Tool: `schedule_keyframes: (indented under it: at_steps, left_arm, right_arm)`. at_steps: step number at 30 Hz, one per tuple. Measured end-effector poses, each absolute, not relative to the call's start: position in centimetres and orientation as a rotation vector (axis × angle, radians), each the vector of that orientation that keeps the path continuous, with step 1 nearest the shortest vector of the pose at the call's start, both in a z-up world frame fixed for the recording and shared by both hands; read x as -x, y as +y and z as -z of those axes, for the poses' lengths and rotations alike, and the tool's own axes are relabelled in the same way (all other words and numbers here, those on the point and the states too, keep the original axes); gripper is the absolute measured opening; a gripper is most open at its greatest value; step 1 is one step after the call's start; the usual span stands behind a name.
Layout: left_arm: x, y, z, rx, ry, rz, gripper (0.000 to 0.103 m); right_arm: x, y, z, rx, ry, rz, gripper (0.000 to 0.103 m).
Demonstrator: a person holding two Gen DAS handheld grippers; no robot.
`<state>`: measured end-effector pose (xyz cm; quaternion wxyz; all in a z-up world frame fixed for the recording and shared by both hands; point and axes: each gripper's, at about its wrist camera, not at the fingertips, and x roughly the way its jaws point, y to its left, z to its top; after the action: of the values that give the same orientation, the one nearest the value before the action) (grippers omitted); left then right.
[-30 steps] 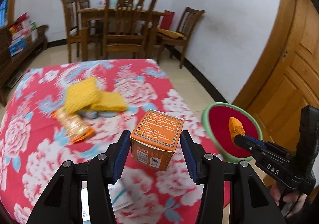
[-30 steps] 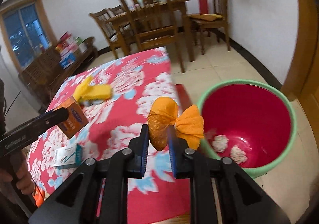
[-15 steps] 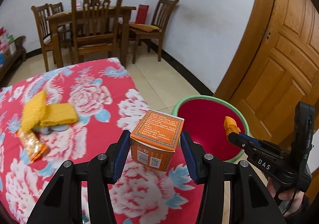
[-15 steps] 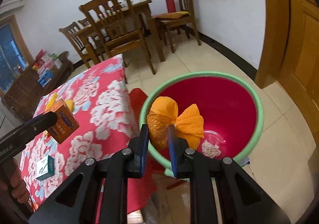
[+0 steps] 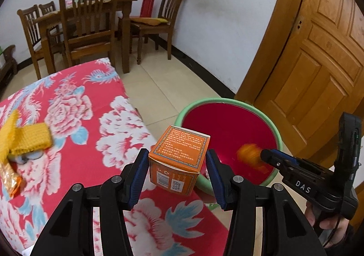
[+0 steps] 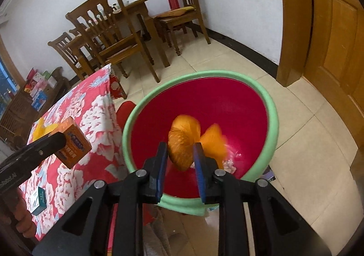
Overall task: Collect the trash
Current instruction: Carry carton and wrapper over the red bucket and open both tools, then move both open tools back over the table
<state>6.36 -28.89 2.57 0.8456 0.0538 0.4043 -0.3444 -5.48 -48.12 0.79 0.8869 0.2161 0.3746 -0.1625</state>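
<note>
**Wrapper over the bin, box close behind**

The orange wrapper (image 6: 184,142) sits between the blue pads of the right gripper (image 6: 179,160), blurred, a gap showing at each pad — the jaws are opening and the pads no longer seem to press it. Straight ahead of and below this gripper lies the bin (image 6: 273,124), red inside with a green rim, standing on the tiled floor; pale crumpled scraps (image 6: 228,162) lie at its bottom, just past the right finger.

The left gripper (image 5: 177,165) is closed on an orange box (image 5: 179,158), both pads flat against its sides. The box hangs at the table's edge, with the bin just ahead and to the right of the fingers. The right gripper reaches in from that side, a hand (image 5: 327,221) on its grip, the wrapper a smear of orange over the bin's red.

To the left of the left gripper, on the flowered cloth (image 5: 75,133) — a yellow mesh piece (image 5: 29,139) and a shiny gold packet (image 5: 9,176). A small teal-and-white box (image 6: 38,199) lies on the cloth, left of the right gripper.
</note>
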Motion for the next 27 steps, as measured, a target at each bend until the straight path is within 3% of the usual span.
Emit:
schedule_keyframes:
  at_steps: [2, 13, 16, 18, 27]
  left_arm:
    - [-6.3, -29.6, -2.3, -0.124, 0.855, 0.733, 0.052]
    - [-6.4, -34.3, -0.8, -0.181, 0.874, 0.829, 0.053]
    - [-6.1, -35.3, -0.5, -0.204, 0.873, 0.841, 0.055]
    - [-6.0, -35.5, -0.2, -0.214, 0.875, 0.828, 0.064]
    - [-5.8, -33.8, -1.4, -0.171, 0.873, 0.81, 0.064]
  right_arm:
    - [5.7, -48.5, -0.7, -0.459, 0.773, 0.35, 0.033]
    - [7.6, -50.7, -0.9, -0.516, 0.738, 0.398, 0.033]
    - [7.9, -51.2, -0.9, -0.522, 0.733, 0.406, 0.033]
    - [8.1, -51.4, -0.8, -0.527, 0.732, 0.409, 0.033]
    - [7.9, -51.0, -1.0, -0.527, 0.731, 0.403, 0.033]
